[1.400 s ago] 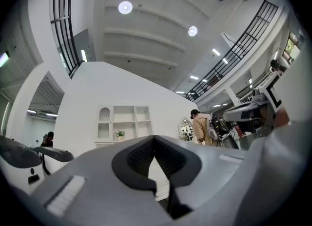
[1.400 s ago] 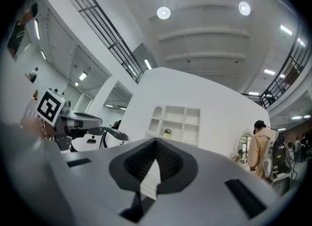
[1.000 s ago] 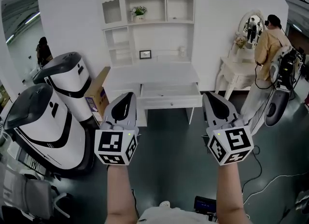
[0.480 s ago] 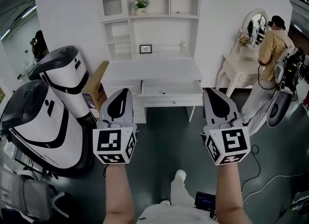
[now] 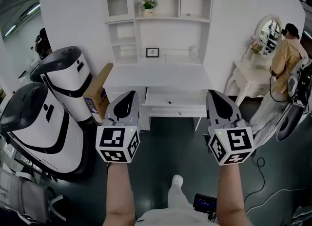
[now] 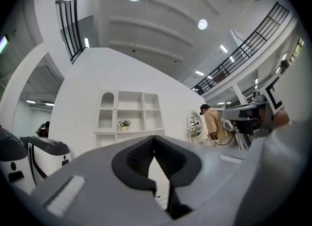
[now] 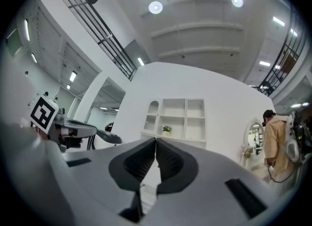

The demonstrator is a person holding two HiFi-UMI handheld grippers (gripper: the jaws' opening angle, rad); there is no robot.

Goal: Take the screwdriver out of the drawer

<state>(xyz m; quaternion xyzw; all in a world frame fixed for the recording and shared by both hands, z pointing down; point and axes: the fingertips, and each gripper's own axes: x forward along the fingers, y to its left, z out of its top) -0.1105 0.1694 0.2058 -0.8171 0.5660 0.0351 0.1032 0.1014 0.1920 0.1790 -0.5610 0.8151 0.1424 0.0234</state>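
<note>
A white desk (image 5: 158, 77) stands against the far wall with its middle drawer (image 5: 176, 109) pulled open. A small dark slim object, seemingly the screwdriver (image 5: 169, 102), lies inside the drawer. My left gripper (image 5: 129, 95) and right gripper (image 5: 215, 94) hang side by side in the air, well short of the desk, both pointing toward it. The left gripper (image 6: 154, 138) has its jaws together with nothing between them. The right gripper (image 7: 156, 140) is likewise shut and empty. The shelves above the desk show beyond both sets of jaws.
Two large white-and-black machines (image 5: 62, 80) (image 5: 30, 127) stand at the left beside a cardboard box (image 5: 99, 93). At the right are a white dressing table (image 5: 248, 76) with a mirror, a person (image 5: 287, 59) and floor cables (image 5: 263, 181). My foot (image 5: 176, 183) shows below.
Both grippers and my view have moved forward toward the desk, which now looks nearer. The open drawer shows more plainly. Both grippers stayed shut.
</note>
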